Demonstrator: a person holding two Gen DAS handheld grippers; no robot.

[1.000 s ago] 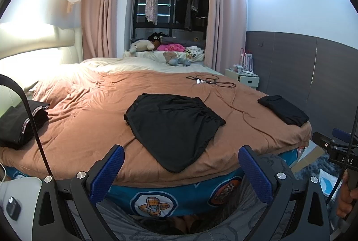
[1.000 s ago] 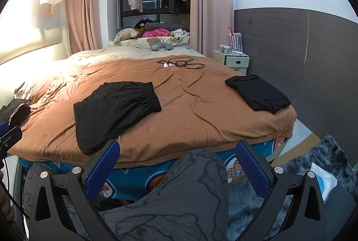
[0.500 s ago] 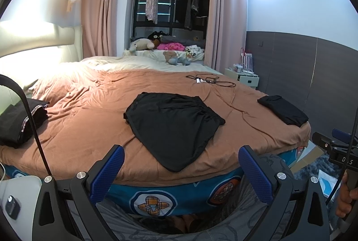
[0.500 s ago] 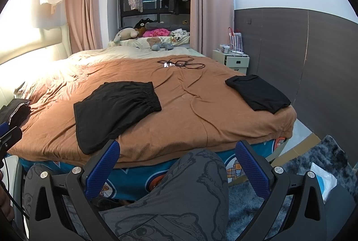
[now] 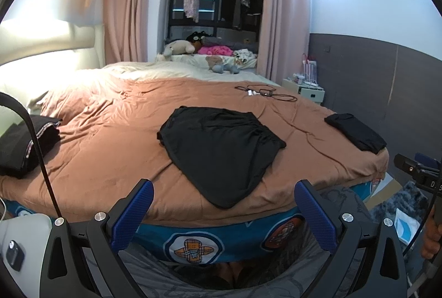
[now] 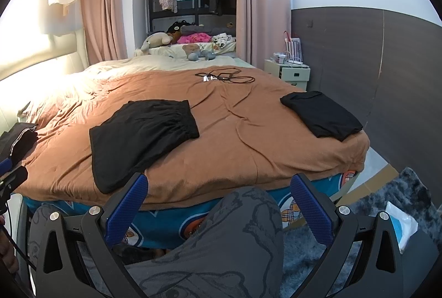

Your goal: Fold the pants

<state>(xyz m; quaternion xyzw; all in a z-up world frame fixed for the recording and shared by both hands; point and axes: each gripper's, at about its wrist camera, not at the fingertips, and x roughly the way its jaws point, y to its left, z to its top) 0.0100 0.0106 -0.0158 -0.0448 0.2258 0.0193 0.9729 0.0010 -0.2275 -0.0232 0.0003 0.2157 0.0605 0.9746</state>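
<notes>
Against the frames from a second ago almost nothing differs: in the left wrist view the bed sits a touch lower, and the right wrist view matches. The pants (image 5: 221, 151) have not moved.

Both tools are released. The left gripper (image 5: 223, 211) has its blue fingers (image 5: 132, 215) spread wide with nothing between them, off the near edge of the bed (image 5: 96, 154). The right gripper (image 6: 218, 208) is spread the same way, above the person's grey-clad knee (image 6: 234, 229), and grasps nothing.

No container shows among the things on the bed.

The pants lie flat on the brown cover, left of the bed's middle in the right wrist view (image 6: 141, 135). Their long axis runs diagonally: the gathered waistband points to the far right, the leg end to the near edge, where it reaches the drop of the cover.

A folded black garment (image 6: 321, 115) lies at the bed's right corner, well apart from the pants. A dark pile (image 5: 25, 143) sits at the left edge. Cables (image 6: 225, 76) lie on the far part of the cover.
</notes>
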